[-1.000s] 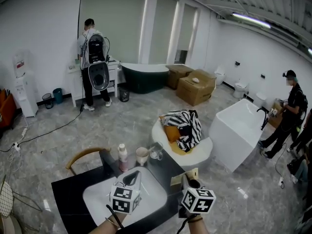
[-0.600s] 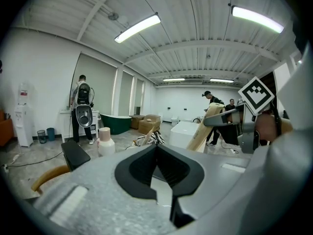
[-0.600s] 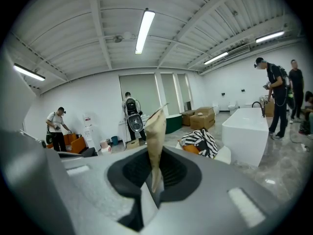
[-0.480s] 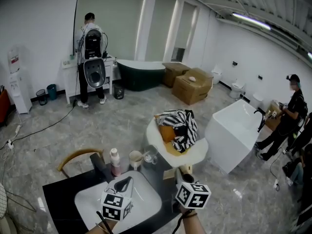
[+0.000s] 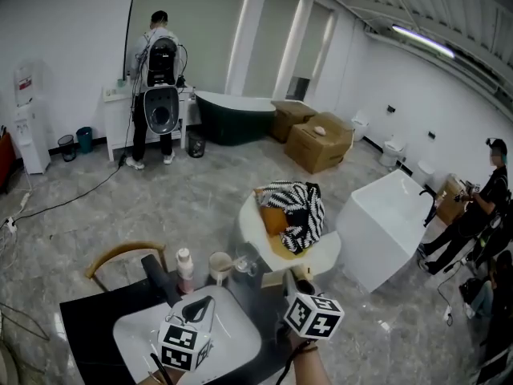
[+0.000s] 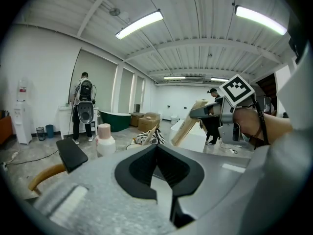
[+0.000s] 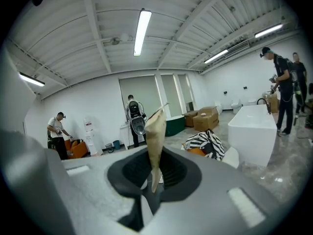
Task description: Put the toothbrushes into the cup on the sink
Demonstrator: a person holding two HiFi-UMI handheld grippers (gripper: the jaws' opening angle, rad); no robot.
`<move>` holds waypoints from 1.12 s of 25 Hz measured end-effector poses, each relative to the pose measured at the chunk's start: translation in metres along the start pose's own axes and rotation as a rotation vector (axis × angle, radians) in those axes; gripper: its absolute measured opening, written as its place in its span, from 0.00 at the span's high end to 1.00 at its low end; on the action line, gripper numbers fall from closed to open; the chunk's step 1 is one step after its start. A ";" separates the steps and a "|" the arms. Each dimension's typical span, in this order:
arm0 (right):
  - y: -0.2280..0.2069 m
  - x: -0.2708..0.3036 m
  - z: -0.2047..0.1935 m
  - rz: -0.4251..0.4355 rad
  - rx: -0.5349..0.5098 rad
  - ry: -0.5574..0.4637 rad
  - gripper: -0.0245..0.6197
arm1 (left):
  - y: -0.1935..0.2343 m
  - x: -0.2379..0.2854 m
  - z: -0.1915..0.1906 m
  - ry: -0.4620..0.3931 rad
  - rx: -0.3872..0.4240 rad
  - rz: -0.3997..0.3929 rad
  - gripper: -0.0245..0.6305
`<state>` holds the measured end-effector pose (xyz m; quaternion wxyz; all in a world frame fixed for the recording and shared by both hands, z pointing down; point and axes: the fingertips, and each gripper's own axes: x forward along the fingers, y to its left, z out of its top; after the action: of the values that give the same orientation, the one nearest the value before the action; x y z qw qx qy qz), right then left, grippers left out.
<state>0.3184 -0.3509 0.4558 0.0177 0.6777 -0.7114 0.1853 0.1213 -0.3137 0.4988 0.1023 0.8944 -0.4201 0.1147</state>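
Right gripper has swung across toward the cups since the earlier frame; left gripper has dropped slightly over the white sink basin, and the head camera has shifted too. Right jaws are clamped on one end of a long tan toothbrush packet, its free end poking out past the tips, slightly tilted. Left jaws are together, nothing between them. The likely target is the beige cup at the basin's back edge, between a small bottle and a clear glass. The packet hangs near the glass, not yet over either mouth. Step in hand: carrying it to the cup. Do it well: bring the free end over the cup mouth, tip it downward, get it inside the rim before letting go, and pass above the glass just beside it to avoid a knock.
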 end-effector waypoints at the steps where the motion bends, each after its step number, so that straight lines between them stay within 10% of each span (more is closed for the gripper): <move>1: 0.000 0.004 0.002 0.002 -0.003 0.000 0.91 | 0.001 0.002 0.001 -0.002 -0.006 0.001 0.95; 28: -0.001 0.103 0.030 0.061 0.065 -0.032 0.91 | 0.015 0.040 0.005 -0.023 -0.010 -0.016 0.95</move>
<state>0.3176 -0.4582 0.4566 -0.0212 0.6589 -0.7254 0.1979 0.1352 -0.3533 0.5073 0.1027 0.8985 -0.4146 0.1015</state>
